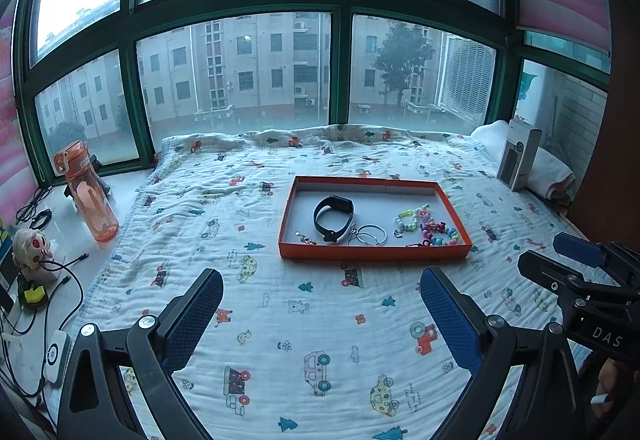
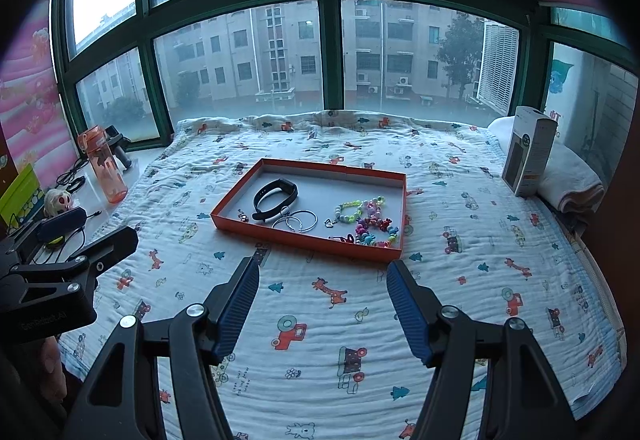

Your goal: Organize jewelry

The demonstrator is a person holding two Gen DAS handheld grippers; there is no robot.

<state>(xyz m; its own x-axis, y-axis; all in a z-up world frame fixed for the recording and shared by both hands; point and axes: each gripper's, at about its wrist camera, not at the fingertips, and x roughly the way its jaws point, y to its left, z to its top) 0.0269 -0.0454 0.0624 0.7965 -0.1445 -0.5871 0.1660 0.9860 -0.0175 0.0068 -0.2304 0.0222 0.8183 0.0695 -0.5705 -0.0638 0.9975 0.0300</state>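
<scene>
Both grippers hover over the printed blanket (image 2: 460, 176), left gripper (image 1: 320, 304) and right gripper (image 2: 322, 292) each with fingers spread wide and nothing between them. Ahead sits the orange tray (image 2: 240, 196) holding a black band (image 2: 276, 196), silver hoops (image 2: 298, 221) and bright beads (image 2: 372, 222), with a tiny piece in its near-left corner too small to make out. "DAS" shows on the right gripper's body, faint "GenRobot.AI" on the left's; the white box (image 2: 530, 156) by the window has unreadable print.

bed (image 1: 280, 320): printed quilt | on it: orange tray (image 1: 372, 252), white box (image 1: 519, 160), folded towel (image 1: 552, 170)
</scene>
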